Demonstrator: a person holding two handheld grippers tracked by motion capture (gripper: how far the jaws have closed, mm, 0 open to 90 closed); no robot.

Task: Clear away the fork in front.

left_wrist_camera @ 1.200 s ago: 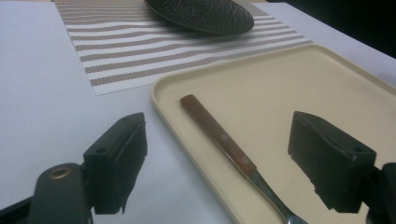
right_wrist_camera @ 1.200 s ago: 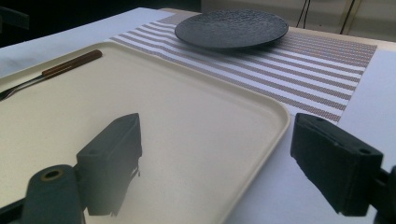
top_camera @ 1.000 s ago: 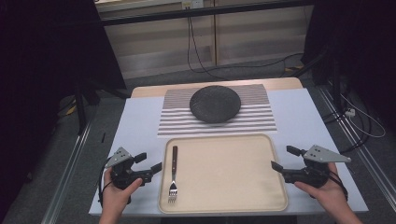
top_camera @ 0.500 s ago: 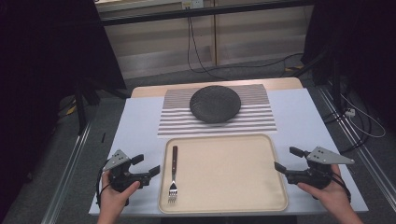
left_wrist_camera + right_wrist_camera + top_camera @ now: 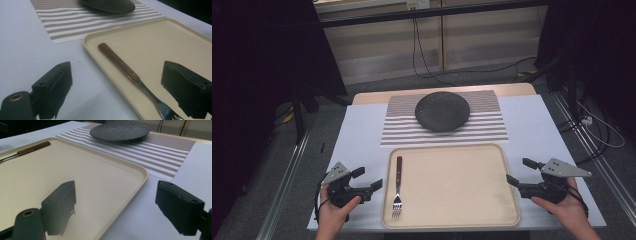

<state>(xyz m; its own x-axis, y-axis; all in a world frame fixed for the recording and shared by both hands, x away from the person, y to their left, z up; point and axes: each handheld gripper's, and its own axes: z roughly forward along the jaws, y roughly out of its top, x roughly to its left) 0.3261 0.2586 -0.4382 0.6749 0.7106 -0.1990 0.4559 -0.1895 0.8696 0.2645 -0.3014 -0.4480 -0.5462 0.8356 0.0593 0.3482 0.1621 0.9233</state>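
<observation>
Opening stage, before any grasp. The left tool [image 5: 368, 178] rests low over the white surface [image 5: 362, 135] just outside the left rim of the beige tray [image 5: 452, 220], its jaws spread wide and empty. In the left gripper view the tray rim passes between those jaws, and the fork [image 5: 130, 75] lies just ahead of them and toward the right jaw. The fork sits inside the tray along its left edge, flat, brown wooden handle [image 5: 398, 167] pointing away from the person and tines [image 5: 396, 204] toward them.

The right tool [image 5: 522, 172] stands at the tray's opposite rim, jaws likewise parted and holding nothing; the fork is well apart from it, across the whole tray. Beyond both tools a dark round plate [image 5: 442, 111] sits on a striped placemat [image 5: 402, 130].

Judged step: approach to the fork by the left tool. The next move likely calls for shifting that tool over the rim, straddling the handle with both jaws, lowering close to the tray floor, then closing; the thin, flat handle leaves little margin.
</observation>
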